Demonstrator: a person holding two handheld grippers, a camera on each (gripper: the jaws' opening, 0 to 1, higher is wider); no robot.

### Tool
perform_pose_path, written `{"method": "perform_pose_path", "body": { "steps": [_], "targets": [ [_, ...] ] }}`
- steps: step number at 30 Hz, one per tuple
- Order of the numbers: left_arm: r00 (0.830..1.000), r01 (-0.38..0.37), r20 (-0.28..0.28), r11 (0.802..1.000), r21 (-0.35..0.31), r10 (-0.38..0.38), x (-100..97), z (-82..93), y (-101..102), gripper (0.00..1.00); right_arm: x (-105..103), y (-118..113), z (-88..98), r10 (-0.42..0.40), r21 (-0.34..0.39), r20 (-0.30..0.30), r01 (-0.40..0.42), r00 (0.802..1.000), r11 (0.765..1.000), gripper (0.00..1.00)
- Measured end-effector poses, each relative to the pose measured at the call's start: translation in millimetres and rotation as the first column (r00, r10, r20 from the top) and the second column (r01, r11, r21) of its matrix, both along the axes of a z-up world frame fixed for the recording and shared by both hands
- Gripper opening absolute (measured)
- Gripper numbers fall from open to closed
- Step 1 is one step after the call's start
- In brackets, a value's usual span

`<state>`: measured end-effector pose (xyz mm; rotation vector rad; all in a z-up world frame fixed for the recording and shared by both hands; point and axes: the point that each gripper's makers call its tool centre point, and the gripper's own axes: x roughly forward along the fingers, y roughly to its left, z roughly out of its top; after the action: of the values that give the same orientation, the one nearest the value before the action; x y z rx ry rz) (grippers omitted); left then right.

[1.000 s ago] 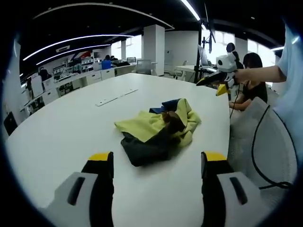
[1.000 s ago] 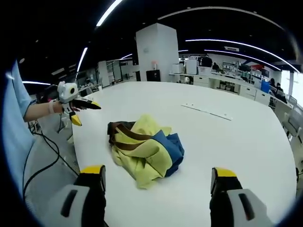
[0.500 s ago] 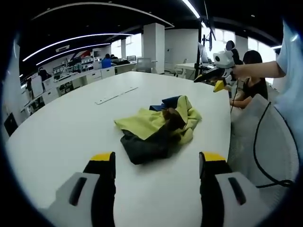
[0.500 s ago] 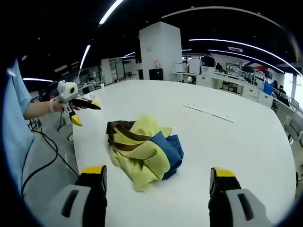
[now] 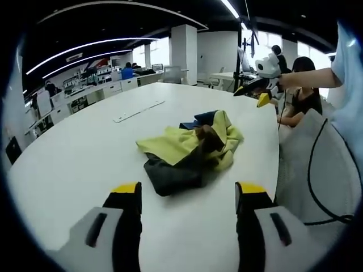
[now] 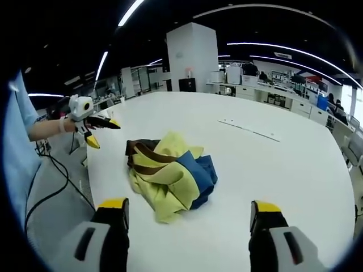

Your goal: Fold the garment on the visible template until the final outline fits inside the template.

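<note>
One crumpled garment [image 5: 190, 152] lies on the white table [image 5: 85, 153], ahead of both grippers. The left gripper [image 5: 187, 195] has its jaws wide and empty, as does the right gripper [image 6: 188, 211]. The right gripper view shows the garment's blue panel [image 6: 195, 175] broadly; the left gripper view shows its dark underside [image 5: 170, 174].

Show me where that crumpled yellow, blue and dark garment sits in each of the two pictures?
Left gripper view: the garment lies mid-picture on the white table, beyond the open left gripper.
Right gripper view: it lies centre-left.
Shared landmark: the flat white strip lying farther back on the table.
</note>
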<state>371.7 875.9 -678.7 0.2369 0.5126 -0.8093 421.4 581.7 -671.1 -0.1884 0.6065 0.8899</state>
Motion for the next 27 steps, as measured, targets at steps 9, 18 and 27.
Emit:
{"method": "perform_pose_path", "body": {
  "steps": [9, 18, 27],
  "targets": [
    [1.000, 0.000, -0.007, 1.000, -0.013, 0.000, -0.1, -5.2, -2.7, 0.59, 4.3, 2.6, -2.2, 0.002, 0.001, -0.001, -0.002, 1.000, 1.000, 0.86],
    [1.000, -0.024, -0.001, 1.000, -0.015, 0.024, 5.1, -6.7, 2.6, 0.53, 15.4, 2.1, -2.1, -0.006, 0.004, 0.006, 0.006, 1.000, 1.000, 0.80],
    [0.999, -0.036, -0.009, 0.999, -0.030, 0.036, 8.0, -10.1, 0.0, 0.45, 29.9, 5.4, -0.4, -0.011, 0.016, 0.004, 0.011, 1.000, 1.000, 0.70]
  ]
}}
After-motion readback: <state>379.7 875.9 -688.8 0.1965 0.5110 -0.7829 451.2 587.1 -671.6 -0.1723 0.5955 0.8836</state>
